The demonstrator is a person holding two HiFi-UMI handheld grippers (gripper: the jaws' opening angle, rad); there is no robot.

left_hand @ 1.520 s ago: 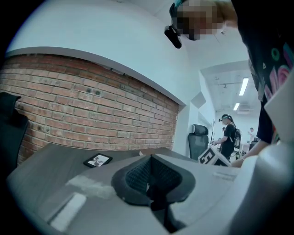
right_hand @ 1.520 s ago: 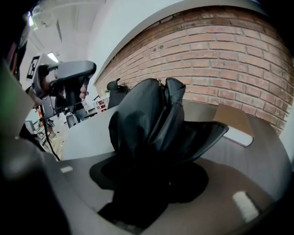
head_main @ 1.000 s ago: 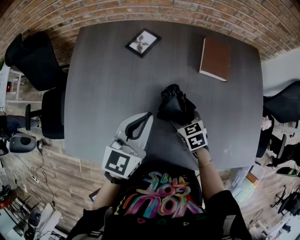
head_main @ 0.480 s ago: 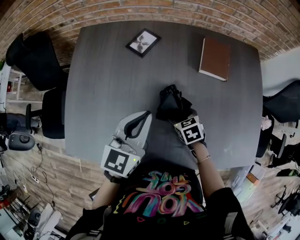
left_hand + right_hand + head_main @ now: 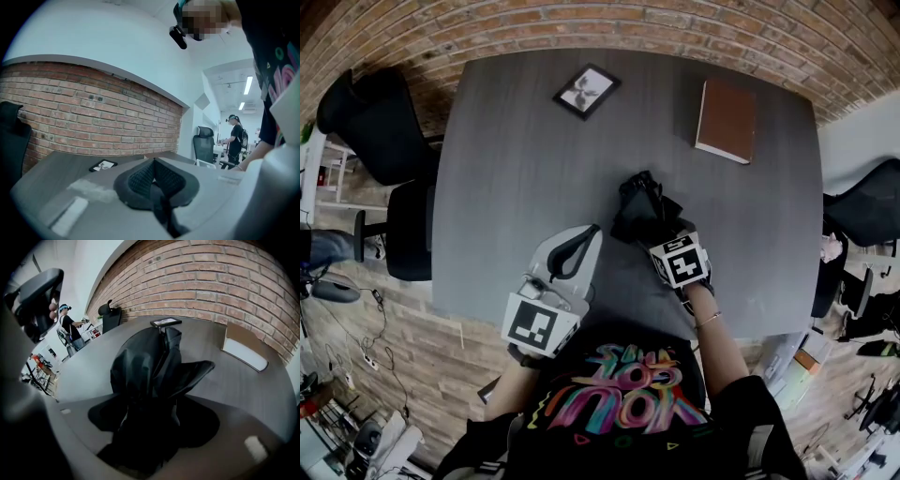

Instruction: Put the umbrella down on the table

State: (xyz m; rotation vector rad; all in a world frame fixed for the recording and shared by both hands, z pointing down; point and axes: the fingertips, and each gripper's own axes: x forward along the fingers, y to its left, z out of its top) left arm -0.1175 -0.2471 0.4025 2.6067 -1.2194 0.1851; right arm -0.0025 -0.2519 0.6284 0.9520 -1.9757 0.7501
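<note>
Black umbrella (image 5: 645, 208) on table (image 5: 506, 178), right gripper (image 5: 662, 240) jaws just opening, apparently loose

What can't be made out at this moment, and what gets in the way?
1. Whether the right gripper's jaws, which have just been opening with the umbrella between them, touch it: black fabric against dark pads, right gripper view.
2. Those jaws in the head view: covered by the gripper's body and the umbrella.
3. The photo in the picture frame: too small in every view.
</note>
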